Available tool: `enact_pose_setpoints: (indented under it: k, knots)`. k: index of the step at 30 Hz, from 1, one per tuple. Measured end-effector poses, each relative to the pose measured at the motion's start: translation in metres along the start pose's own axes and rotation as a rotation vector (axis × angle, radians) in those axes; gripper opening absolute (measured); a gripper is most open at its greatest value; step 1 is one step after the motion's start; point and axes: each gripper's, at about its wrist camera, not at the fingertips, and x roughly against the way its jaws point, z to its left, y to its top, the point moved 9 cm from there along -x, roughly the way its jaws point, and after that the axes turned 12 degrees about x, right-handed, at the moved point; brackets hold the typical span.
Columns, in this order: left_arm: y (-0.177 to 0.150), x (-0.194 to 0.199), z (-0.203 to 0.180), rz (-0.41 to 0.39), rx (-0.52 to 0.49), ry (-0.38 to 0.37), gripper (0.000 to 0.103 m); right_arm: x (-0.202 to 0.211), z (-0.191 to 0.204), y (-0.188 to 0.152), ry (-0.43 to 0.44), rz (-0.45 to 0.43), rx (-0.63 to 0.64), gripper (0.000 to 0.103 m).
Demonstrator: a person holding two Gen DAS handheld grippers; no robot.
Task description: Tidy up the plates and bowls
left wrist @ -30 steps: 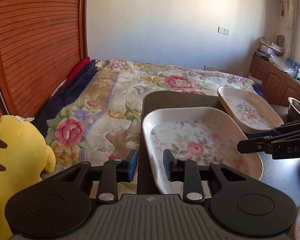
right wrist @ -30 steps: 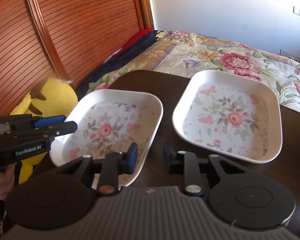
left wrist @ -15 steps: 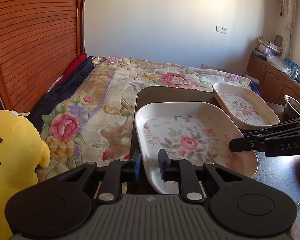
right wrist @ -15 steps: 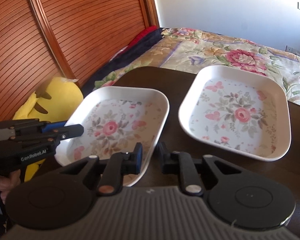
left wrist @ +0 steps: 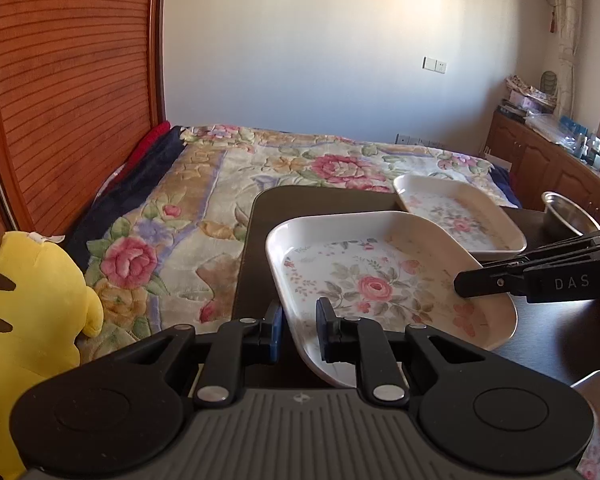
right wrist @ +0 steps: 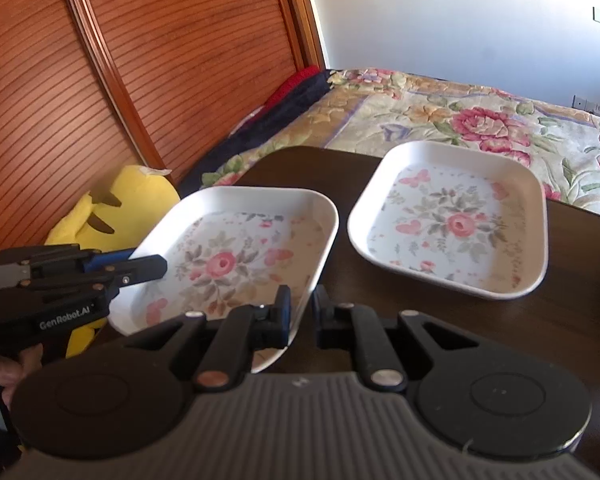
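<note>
Both my grippers clamp the near floral plate (left wrist: 380, 280): left gripper (left wrist: 298, 330) on its left rim, right gripper (right wrist: 300, 314) on its right edge. Plate sits tilted over the dark table (right wrist: 572, 320). Second floral plate (right wrist: 452, 220) lies flat just beyond.

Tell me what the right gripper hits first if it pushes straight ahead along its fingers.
The right gripper already straddles the near plate's rim, so the plate's wall meets it first. Beyond that lies bare dark table, likely passing left of the far plate; depth is uncertain.
</note>
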Motion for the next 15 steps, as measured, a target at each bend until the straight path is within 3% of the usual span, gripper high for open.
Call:
enact_pose_setpoints:
  k: [15]
  knots:
    - [-0.029,0.05,-0.066,-0.033,-0.056,-0.061,0.019,0.078,-0.017,-0.042,-0.033,-0.071,-0.004,0.013]
